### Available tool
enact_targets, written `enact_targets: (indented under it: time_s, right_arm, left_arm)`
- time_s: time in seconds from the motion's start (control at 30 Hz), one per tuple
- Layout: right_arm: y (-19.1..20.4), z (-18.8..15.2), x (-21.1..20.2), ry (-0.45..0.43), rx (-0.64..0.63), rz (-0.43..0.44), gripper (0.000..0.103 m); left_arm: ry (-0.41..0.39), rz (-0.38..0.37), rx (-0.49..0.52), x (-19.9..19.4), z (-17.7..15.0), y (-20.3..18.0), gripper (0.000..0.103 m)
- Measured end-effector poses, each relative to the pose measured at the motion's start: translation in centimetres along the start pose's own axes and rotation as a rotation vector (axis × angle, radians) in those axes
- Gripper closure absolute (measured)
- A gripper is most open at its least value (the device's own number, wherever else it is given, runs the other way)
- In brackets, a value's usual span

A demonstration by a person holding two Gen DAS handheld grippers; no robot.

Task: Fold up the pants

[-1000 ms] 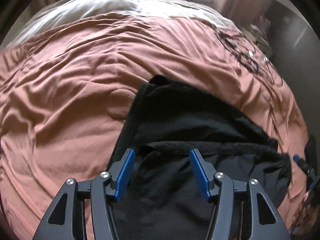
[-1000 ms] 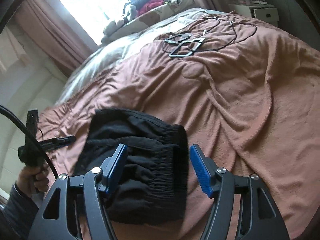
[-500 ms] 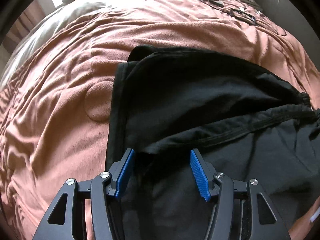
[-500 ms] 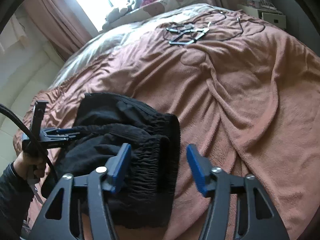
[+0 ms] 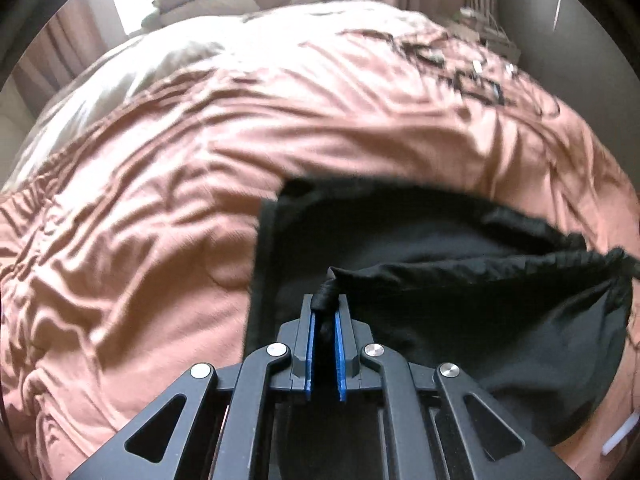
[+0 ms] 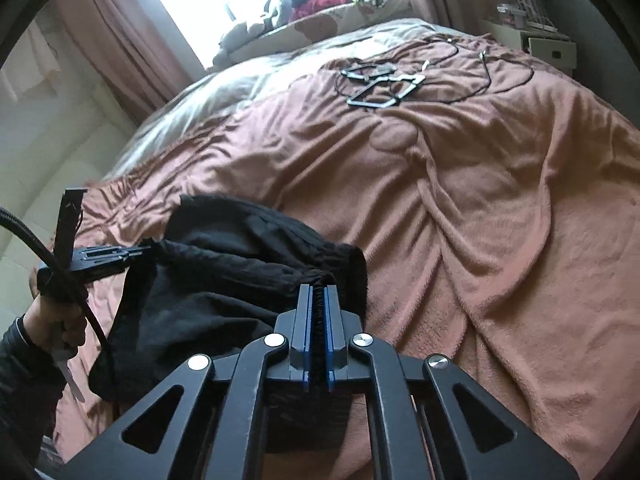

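Black pants (image 5: 460, 272) lie bunched on a pink-brown blanket (image 5: 160, 200). My left gripper (image 5: 325, 312) is shut on a bunched corner of the pants' near edge and holds it lifted. My right gripper (image 6: 317, 300) is shut on the gathered elastic waistband of the pants (image 6: 240, 272). The upper layer hangs stretched between the two grippers above the lower layer. The left gripper (image 6: 120, 258) also shows in the right wrist view, clamped on the far end of that edge, held by a hand (image 6: 60, 320).
Black cables and a dark frame-like object (image 6: 384, 88) lie on the far part of the blanket (image 6: 480, 200). A window with curtains and piled clothes (image 6: 320, 0) is beyond the bed. A white cabinet (image 6: 548, 44) stands at the far right.
Both grippers have shut on the pants' edge, having been open around it before. The gripped layer is now lifted and pulled taut between them.
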State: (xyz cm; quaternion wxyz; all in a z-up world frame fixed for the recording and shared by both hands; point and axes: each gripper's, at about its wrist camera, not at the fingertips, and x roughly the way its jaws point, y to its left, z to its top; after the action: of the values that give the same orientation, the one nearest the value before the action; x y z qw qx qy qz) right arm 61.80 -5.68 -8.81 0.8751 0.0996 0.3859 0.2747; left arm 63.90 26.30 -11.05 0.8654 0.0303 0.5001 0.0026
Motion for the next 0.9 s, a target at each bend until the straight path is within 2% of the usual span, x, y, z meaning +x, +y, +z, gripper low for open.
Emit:
enact_targets:
  time_s: [0.13,0.3,0.6,0.77,0.83,0.9]
  right_arm:
    - [0.3,0.2,-0.2,-0.02,0.011,0.01,0.101]
    - [-0.2,0.0,0.7,-0.017,0.035,0.015,0.102]
    - [-0.5,1.9,3.1,-0.031,0.054,0.002,0.102]
    - [-0.6,1.9,5.0,-0.022,0.047,-0.027,0.102]
    - [-0.8,1.9,5.6,-0.018,0.056,-0.036,0.101]
    - [-1.1,1.9,5.9,0.004,0.085,-0.05,0.099]
  left_arm:
    - [-0.037,0.031,-0.017,-1.1,1.8,0.2,0.094]
    - [-0.052,0.035,-0.032,-0.2,3.5,0.4,0.094]
    - [-0.034,0.067,-0.021,4.0,6.1,0.5,0.094]
    - [-0.003,0.066,-0.016,6.7,6.6,0.8,0.093]
    - [0.002,0.077,-0.015,7.5,6.7,0.7,0.085]
    - [0.021,0.1,-0.016,8.2,6.8,0.7,0.062]
